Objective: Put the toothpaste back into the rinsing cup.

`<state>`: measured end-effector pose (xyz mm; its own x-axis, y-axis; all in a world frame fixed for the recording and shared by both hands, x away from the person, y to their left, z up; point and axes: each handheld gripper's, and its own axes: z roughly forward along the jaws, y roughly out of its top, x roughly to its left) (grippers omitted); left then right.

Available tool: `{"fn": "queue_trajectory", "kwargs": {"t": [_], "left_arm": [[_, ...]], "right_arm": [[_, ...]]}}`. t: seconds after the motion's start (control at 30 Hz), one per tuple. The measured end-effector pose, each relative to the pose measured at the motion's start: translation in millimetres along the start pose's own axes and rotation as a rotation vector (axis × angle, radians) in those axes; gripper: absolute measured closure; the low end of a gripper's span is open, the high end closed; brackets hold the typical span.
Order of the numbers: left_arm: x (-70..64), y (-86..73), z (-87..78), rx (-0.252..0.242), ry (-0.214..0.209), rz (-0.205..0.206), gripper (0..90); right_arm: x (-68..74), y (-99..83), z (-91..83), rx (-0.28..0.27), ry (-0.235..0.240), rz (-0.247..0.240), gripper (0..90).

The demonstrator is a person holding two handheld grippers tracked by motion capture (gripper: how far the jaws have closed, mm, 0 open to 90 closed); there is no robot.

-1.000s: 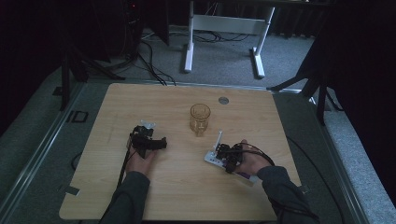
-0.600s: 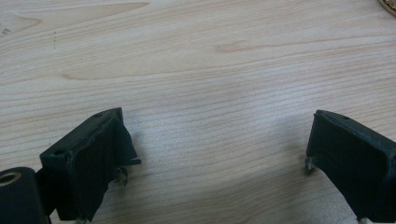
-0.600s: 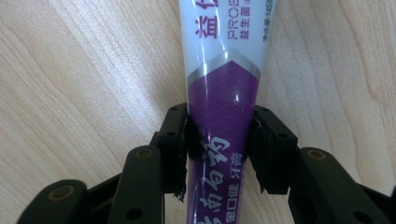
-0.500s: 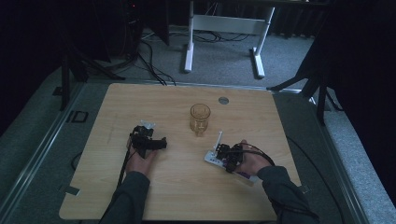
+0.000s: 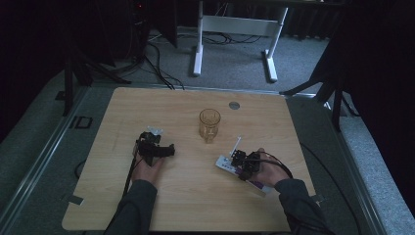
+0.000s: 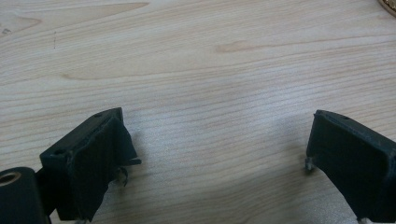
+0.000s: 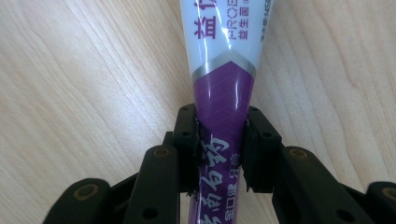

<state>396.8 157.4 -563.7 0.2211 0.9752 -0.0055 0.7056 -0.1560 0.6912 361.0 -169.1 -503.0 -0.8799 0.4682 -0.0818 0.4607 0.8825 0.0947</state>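
Observation:
A white and purple tube (image 7: pixel 224 56) with printed lettering lies on the wooden table (image 5: pixel 191 205). My right gripper (image 7: pixel 219 135) is shut on its purple part, one jaw on each side. In the high view the tube (image 5: pixel 225 164) lies at the table's right front under the right gripper (image 5: pixel 243 162), with a thin white stick (image 5: pixel 237 145) just beyond it. An amber drinking glass (image 5: pixel 209 125) stands upright at the table's middle. My left gripper (image 5: pixel 155 147) rests left of the glass. Its jaws (image 6: pixel 219 135) stand wide open over bare wood, holding nothing.
A small grey round disc (image 5: pixel 234 105) sits in the tabletop behind the glass. Beyond the far edge, a white desk frame (image 5: pixel 235 27) and black cables (image 5: pixel 156 63) lie on the grey carpet. Dark stands flank the table on both sides.

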Motion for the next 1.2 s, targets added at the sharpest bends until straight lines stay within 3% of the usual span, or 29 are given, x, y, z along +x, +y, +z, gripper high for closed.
{"fn": "queue_trajectory", "kwargs": {"t": [0.23,0.4,0.67,1.07,1.2], "left_arm": [[0.0,0.0,0.0,0.0,0.0,0.0,4.9],[0.0,0.0,0.0,0.0,0.0,0.0,4.9],[0.0,0.0,0.0,0.0,0.0,0.0,4.9],[0.0,0.0,0.0,0.0,0.0,0.0,4.9],[0.0,0.0,0.0,0.0,0.0,0.0,4.9]], "right_arm": [[-4.8,-6.7,-18.2,-0.093,-0.017,0.048,71.3],[-12.3,-9.4,-29.6,-0.174,-0.017,0.11,71.4],[-20.5,-10.6,-46.5,-0.276,-0.033,0.155,71.4],[-24.1,-7.4,-55.6,-0.37,-0.061,0.187,71.5],[-24.9,-5.0,-58.3,-0.392,-0.051,0.193,71.4]]}}
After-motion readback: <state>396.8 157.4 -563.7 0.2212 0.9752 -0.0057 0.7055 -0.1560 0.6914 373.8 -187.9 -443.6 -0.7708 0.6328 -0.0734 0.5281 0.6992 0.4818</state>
